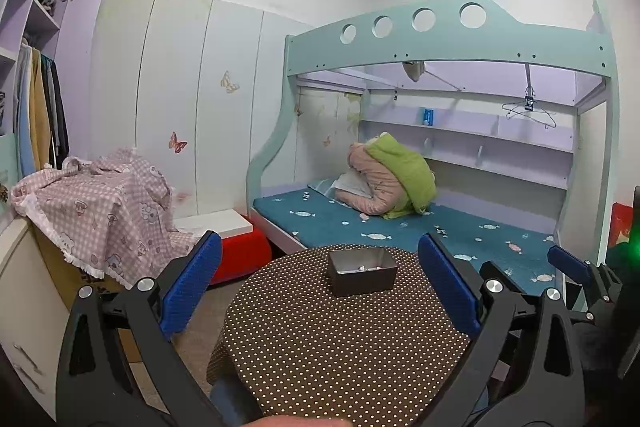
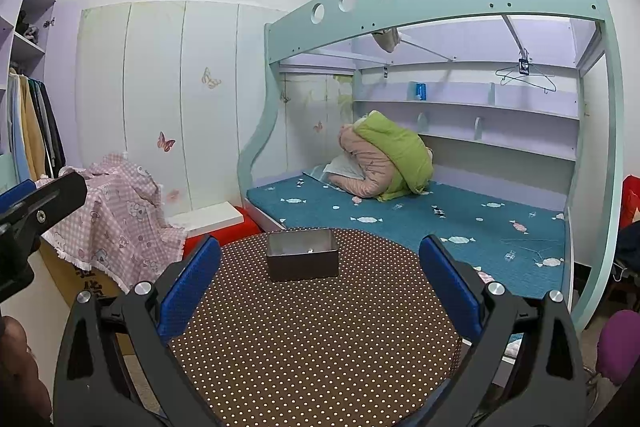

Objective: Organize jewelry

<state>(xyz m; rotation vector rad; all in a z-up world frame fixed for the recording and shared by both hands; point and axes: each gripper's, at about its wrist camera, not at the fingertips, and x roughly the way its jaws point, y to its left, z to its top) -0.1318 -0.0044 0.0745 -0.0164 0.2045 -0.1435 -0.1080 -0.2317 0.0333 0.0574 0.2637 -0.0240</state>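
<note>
A small metal box (image 1: 362, 270) stands at the far side of a round table with a brown polka-dot cloth (image 1: 340, 339). Small silvery jewelry pieces (image 1: 366, 268) lie inside it. The box also shows in the right wrist view (image 2: 303, 253), with jewelry (image 2: 309, 250) inside. My left gripper (image 1: 320, 267) is open and empty, held above the table's near side. My right gripper (image 2: 320, 267) is open and empty, also above the table (image 2: 320, 339). The right gripper's finger (image 1: 568, 261) shows at the right of the left wrist view; the left gripper's finger (image 2: 16, 193) shows at the left of the right wrist view.
A bunk bed (image 1: 440, 227) with a blue mattress stands behind the table. A pink checked cloth (image 1: 100, 203) covers a box at the left. A red stool (image 1: 240, 251) sits between them. A wardrobe with hanging clothes (image 1: 36, 115) is at the far left.
</note>
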